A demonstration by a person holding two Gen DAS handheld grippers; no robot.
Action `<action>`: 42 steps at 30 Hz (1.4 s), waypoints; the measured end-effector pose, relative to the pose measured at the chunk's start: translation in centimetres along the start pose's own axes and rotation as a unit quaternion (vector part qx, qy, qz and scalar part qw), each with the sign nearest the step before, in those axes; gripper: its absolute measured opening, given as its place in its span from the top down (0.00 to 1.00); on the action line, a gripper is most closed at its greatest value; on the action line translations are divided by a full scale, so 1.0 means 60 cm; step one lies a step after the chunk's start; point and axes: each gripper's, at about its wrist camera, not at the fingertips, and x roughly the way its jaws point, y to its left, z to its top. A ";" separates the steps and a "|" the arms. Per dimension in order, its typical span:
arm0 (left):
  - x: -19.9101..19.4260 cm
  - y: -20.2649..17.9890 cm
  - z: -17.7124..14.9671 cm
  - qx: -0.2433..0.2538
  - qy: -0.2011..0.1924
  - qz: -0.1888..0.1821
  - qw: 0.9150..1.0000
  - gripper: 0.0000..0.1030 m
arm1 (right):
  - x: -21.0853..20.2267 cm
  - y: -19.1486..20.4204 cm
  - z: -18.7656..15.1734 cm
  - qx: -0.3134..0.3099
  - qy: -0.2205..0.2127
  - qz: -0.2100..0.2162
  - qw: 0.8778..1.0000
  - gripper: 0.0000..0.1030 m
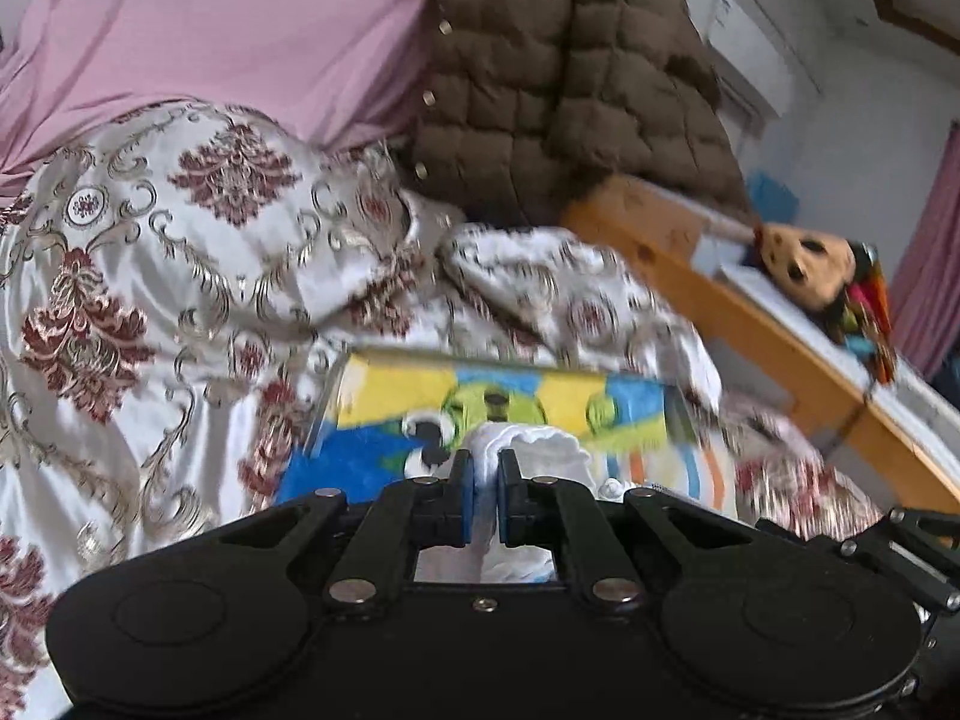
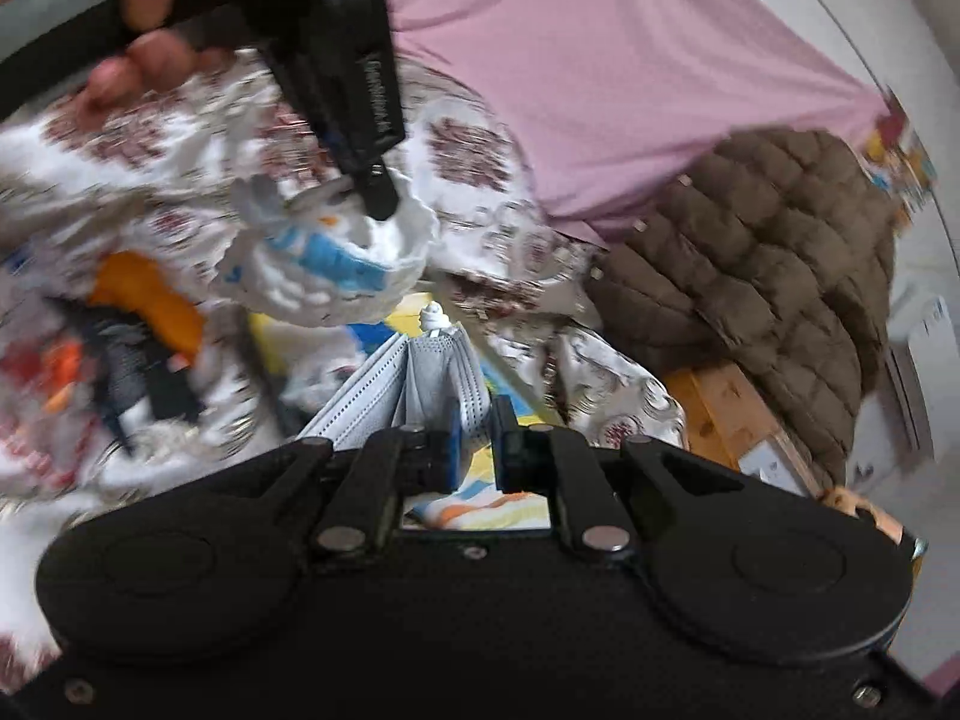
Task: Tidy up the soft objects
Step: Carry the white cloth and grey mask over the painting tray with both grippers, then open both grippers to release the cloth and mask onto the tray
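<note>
Left hand-held gripper (image 1: 486,468) is clamped on a white soft toy (image 1: 528,450); white fabric bunches between and in front of its blue pads (image 1: 463,492), w/ only a narrow gap left. In the right wrist view the same toy (image 2: 324,258) hangs off the left hand-held gripper's tip (image 2: 375,192), lifted above the bed; it has a blue band and a small orange mark, details blurred. A hand (image 2: 144,30) holds that tool at top left.

Right hand-held gripper (image 2: 477,420) is pinched on a stack of grey-white face masks (image 2: 420,384); the stack fans out up and left from the pads.

Under both sits a yellow/blue/green cartoon mat (image 1: 498,408) on the white-and-maroon patterned bedspread (image 1: 180,252). A pink sheet (image 1: 228,30) lies behind it, w/ a brown quilted jacket (image 1: 570,78) beside that, draped over the wooden bed rail (image 1: 708,294). A spotted plush (image 1: 810,264) rests on the ledge past the rail. Left of the masks lies an orange-and-black jumble (image 2: 138,330), too blurred to ID.
</note>
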 end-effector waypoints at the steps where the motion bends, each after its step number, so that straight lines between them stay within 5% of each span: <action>1: 0.008 -0.003 0.005 -0.005 -0.006 0.002 1.000 0.93 | 0.010 -0.009 0.001 0.016 0.003 -0.002 1.000 0.95; 15: 0.138 -0.018 0.002 -0.064 -0.037 0.013 0.997 0.93 | 0.154 -0.107 -0.055 0.221 0.074 -0.020 0.972 0.95; 24: 0.203 -0.016 -0.048 -0.056 0.030 0.026 0.998 0.91 | 0.188 -0.092 -0.122 0.257 0.134 -0.019 0.957 0.93; 27: 0.205 -0.019 -0.054 -0.054 0.040 0.022 0.998 0.81 | 0.182 -0.095 -0.142 0.280 0.146 -0.018 0.949 0.90; 32: 0.187 -0.020 -0.054 -0.064 0.045 0.018 0.997 0.47 | 0.152 -0.117 -0.145 0.306 0.153 -0.026 0.939 0.60; 37: 0.137 -0.020 -0.042 -0.063 0.029 0.020 0.997 0.33 | 0.099 -0.135 -0.123 0.312 0.149 -0.033 0.938 0.48; 42: 0.069 -0.027 -0.028 -0.042 0.008 0.021 0.999 0.22 | 0.051 -0.147 -0.098 0.308 0.131 -0.038 0.942 0.22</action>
